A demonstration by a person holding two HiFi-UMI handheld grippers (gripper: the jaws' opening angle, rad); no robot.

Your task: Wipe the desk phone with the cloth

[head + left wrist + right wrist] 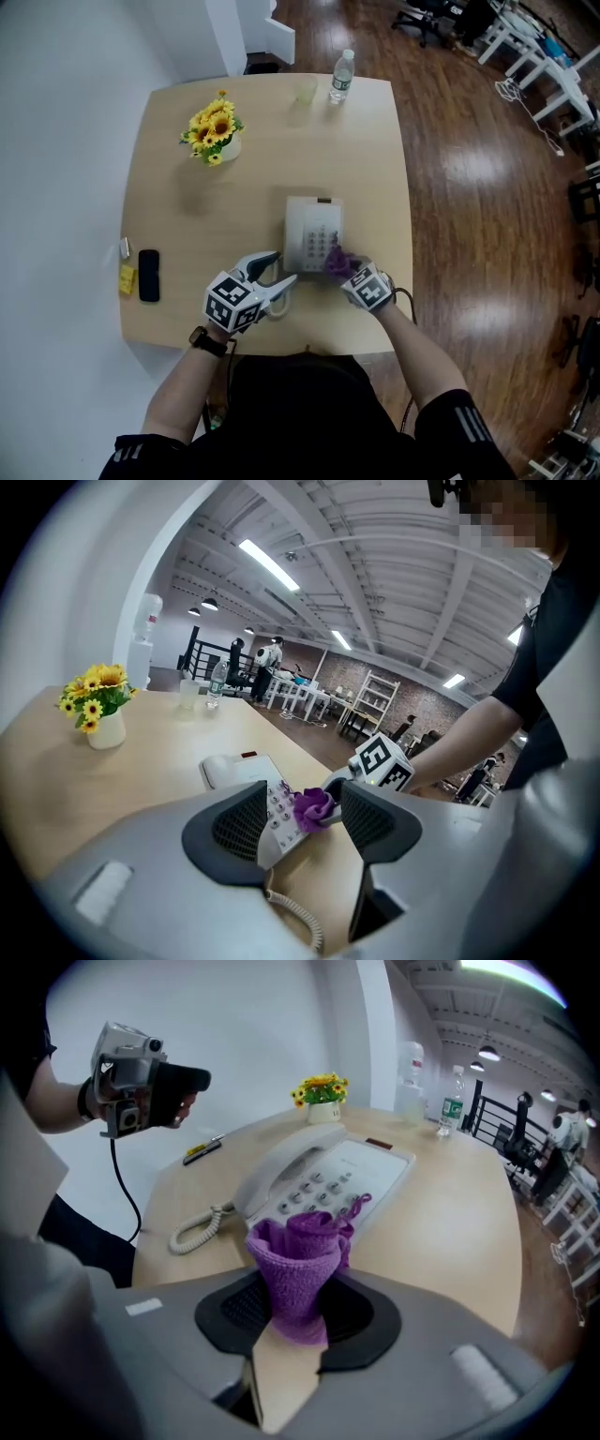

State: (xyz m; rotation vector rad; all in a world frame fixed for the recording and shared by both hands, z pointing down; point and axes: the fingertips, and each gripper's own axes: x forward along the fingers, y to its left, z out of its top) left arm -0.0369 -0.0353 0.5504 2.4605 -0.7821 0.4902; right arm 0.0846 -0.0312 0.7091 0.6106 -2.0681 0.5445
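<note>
Wiping appears under way: right gripper pinches cloth at phone keypad, near table front edge. Left gripper gapes, empty. Next, probably sweep across the keys.

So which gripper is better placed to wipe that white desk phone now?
The right gripper: its jaws are shut on the purple knitted cloth, right at the white desk phone. The left gripper is open, with no cloth.

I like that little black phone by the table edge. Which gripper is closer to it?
Left. The left gripper hovers open just right of the black phone; the right gripper, pinching the purple cloth at the desk phone, is farther right.
</note>
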